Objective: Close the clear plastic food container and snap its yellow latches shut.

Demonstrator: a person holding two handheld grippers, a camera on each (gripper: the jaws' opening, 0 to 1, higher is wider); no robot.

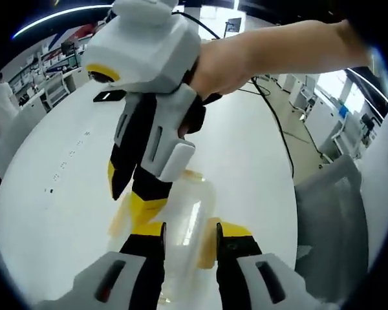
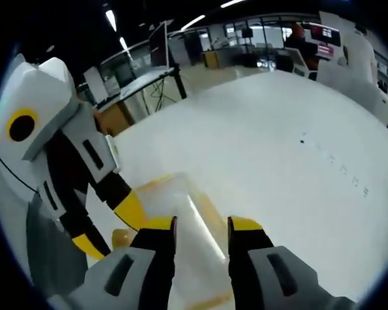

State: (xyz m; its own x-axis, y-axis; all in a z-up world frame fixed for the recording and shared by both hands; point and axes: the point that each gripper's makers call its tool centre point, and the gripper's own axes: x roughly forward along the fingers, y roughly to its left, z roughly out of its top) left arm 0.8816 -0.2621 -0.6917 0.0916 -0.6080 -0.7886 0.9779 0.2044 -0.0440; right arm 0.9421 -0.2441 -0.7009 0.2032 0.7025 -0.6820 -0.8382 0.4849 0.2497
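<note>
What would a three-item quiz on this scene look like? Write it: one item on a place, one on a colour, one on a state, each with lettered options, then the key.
1. The clear container lies
A. on the white table
B. on a chair seat
C. on the floor

2. The tips of the left gripper fingers are
A. red
B. yellow
C. green

3. Those fingers stand
A. apart, with a gap between them
B. pressed together
C. clamped on a cable

Key: 1 A, the white tabletop shows all round the container. 2 B, both tips are yellow above black. 3 A, the container shows through the gap between them.
</note>
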